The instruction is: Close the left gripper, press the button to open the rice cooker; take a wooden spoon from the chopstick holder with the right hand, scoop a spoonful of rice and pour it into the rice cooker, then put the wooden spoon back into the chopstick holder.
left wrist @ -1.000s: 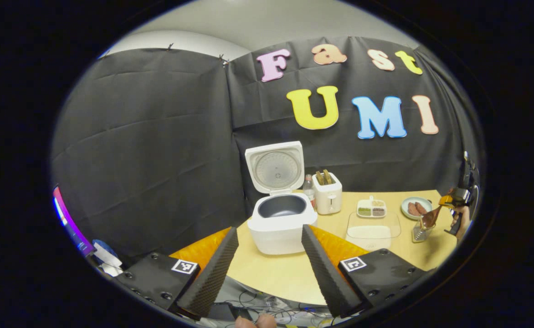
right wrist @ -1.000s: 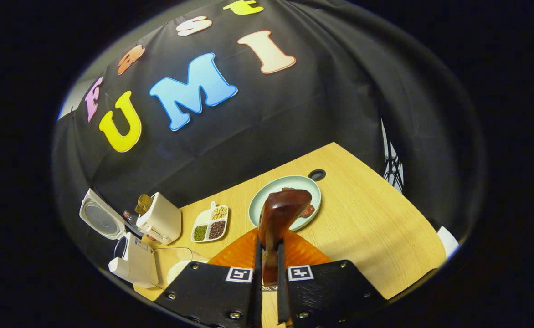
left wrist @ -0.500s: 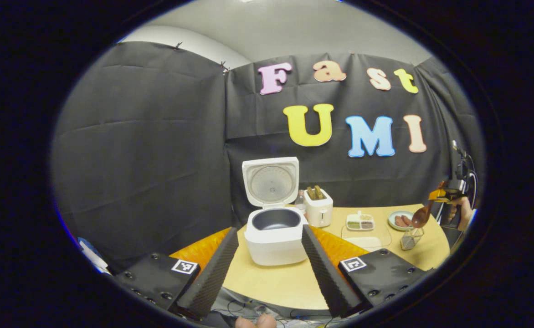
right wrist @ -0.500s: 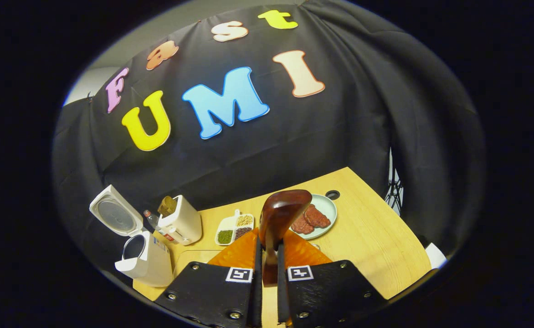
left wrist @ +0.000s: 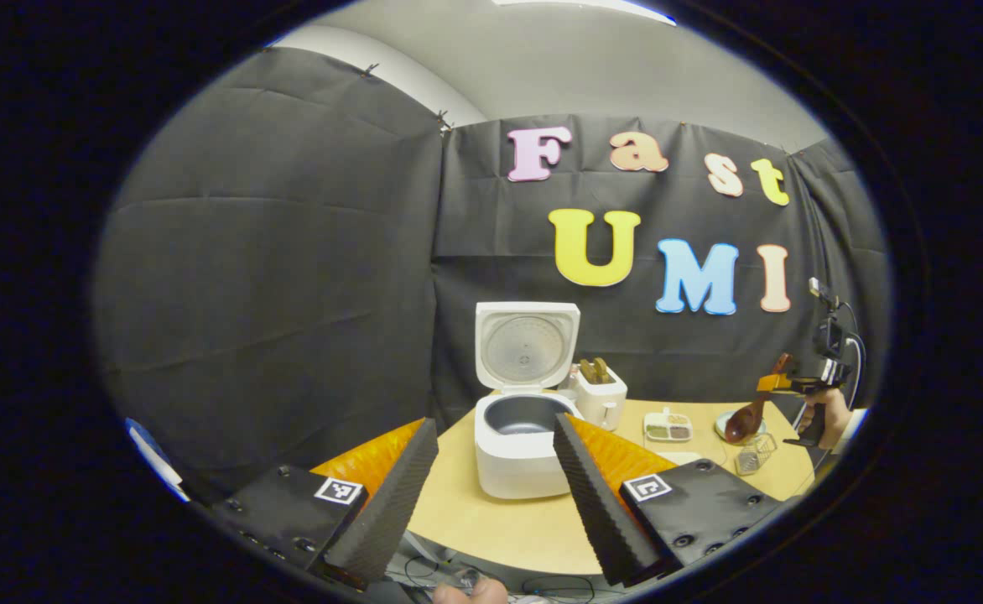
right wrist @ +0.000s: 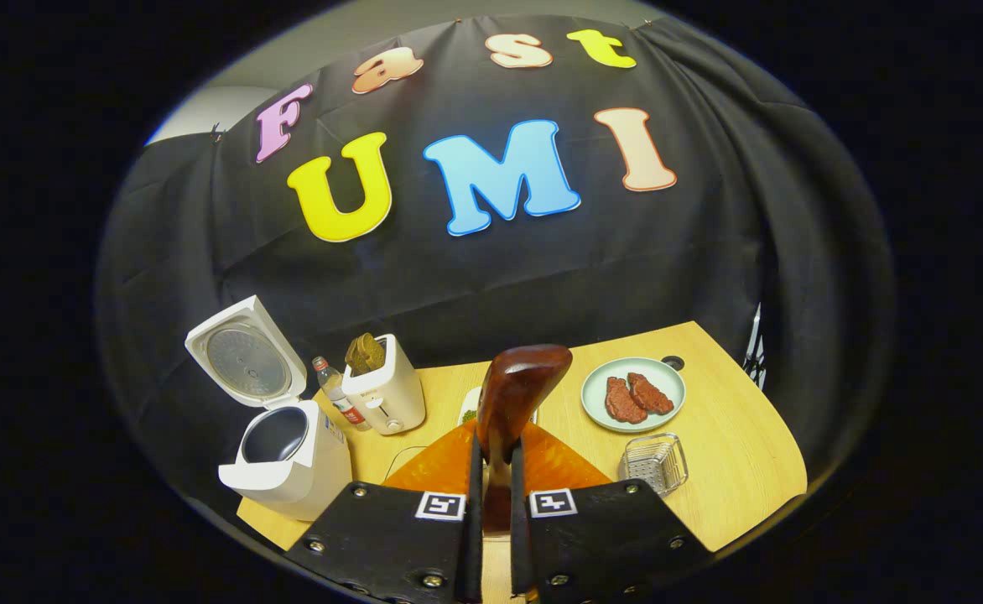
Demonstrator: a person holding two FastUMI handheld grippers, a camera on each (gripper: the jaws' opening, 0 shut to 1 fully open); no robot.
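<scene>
Rice cooker stands with lid raised and inner pot exposed at the table's left end; the opening step reads as complete. Right gripper is pinched on the handle of the wooden spoon, bowl pointing up and forward, clear of the wire chopstick holder; no rice is visible in the bowl. Left gripper is held back from the table with fingers spread, holding nothing. Risks as judged: the narrow pinch on a smooth handle could let the spoon rotate under load, spilling rice; the carry across to the cooker passes near the toaster; the rice container is largely hidden behind the gripper, so scoop depth is uncertain.
</scene>
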